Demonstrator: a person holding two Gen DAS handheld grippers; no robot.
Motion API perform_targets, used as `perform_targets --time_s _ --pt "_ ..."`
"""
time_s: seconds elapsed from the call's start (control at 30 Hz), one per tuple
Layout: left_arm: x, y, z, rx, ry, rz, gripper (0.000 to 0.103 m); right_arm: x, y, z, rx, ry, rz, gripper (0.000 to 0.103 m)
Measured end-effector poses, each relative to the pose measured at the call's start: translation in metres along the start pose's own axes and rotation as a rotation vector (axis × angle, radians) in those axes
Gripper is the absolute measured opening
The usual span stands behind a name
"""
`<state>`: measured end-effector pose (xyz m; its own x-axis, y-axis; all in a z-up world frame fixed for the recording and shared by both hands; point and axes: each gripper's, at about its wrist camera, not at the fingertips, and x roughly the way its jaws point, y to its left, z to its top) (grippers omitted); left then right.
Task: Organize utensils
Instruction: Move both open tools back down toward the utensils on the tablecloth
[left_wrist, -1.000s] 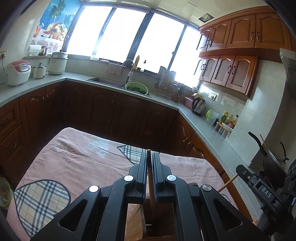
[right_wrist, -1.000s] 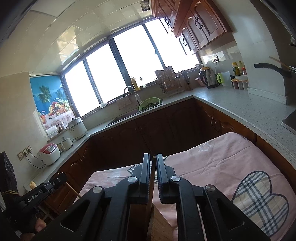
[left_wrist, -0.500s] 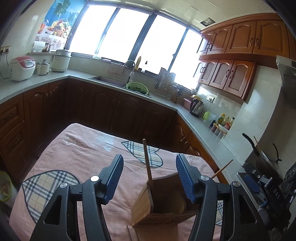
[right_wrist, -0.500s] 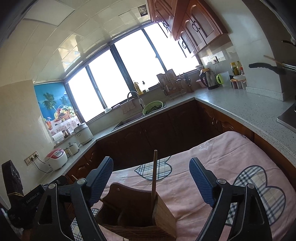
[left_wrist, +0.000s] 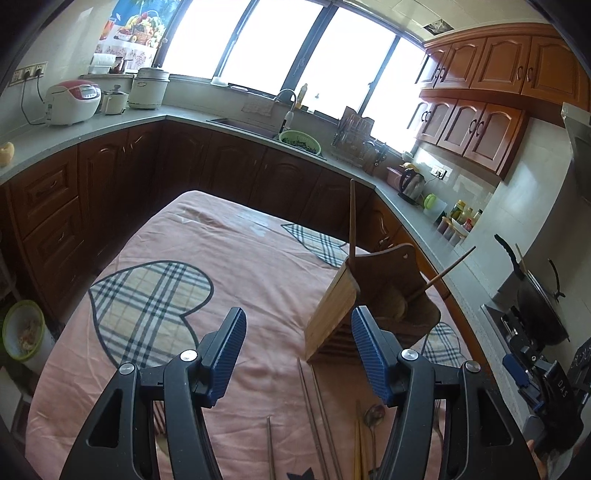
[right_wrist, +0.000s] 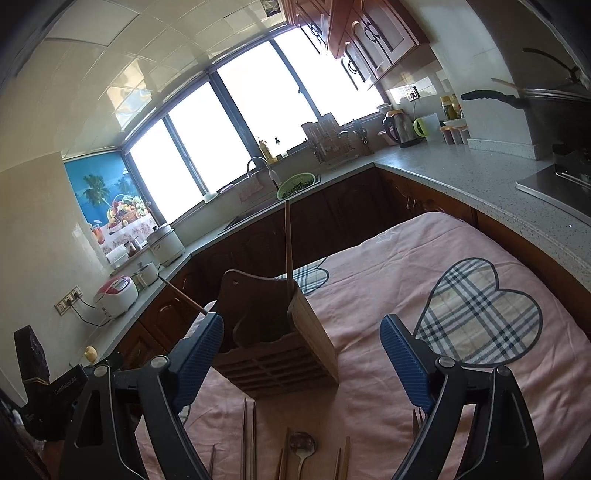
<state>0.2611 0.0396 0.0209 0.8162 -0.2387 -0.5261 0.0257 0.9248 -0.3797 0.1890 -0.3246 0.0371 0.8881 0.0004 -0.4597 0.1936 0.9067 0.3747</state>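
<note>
A wooden utensil holder (left_wrist: 332, 317) stands on the pink tablecloth (left_wrist: 229, 273), with two wooden chopsticks in it: one upright (left_wrist: 352, 218), one leaning right (left_wrist: 448, 271). My left gripper (left_wrist: 298, 345) is open and empty, just near-left of the holder. In the right wrist view the holder (right_wrist: 273, 347) sits ahead between the fingers of my open, empty right gripper (right_wrist: 301, 354). Loose chopsticks (right_wrist: 249, 435), a metal spoon (right_wrist: 302, 445) and a fork (right_wrist: 417, 419) lie on the cloth in front of the holder.
Kitchen counters wrap around the table, with a sink (left_wrist: 251, 125), rice cookers (left_wrist: 74, 103), a kettle (left_wrist: 412, 184) and a wok on the stove (left_wrist: 535, 295). Loose chopsticks (left_wrist: 314, 413) lie near the table's front edge. A green bowl (left_wrist: 22, 328) sits low left.
Both grippers were shut on a chopstick each; they opened, leaving the chopsticks in the holder, and have pulled back and apart from it.
</note>
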Motion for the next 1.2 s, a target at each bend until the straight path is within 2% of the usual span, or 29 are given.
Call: perform_targets --time_s 0.37,0.63,0.9,1.2 --pt "-0.020 0.002 -0.033 -0.008 0.095 0.011 0.059 -0.023 0.002 -0.051 -0.039 0.097 -0.019 0.088" --pt "-0.025 0.007 -0.047 -0.004 0.135 0.036 0.059 -0.031 -0.003 -0.077 -0.035 0.147 -0.047 0.088" --pt "-0.022 0.005 -0.055 0.003 0.177 0.057 0.059 -0.031 -0.006 -0.087 -0.039 0.172 -0.060 0.088" --pt "0.003 -0.003 -0.050 0.032 0.226 0.067 0.058 -0.024 -0.004 -0.088 -0.061 0.187 -0.080 0.087"
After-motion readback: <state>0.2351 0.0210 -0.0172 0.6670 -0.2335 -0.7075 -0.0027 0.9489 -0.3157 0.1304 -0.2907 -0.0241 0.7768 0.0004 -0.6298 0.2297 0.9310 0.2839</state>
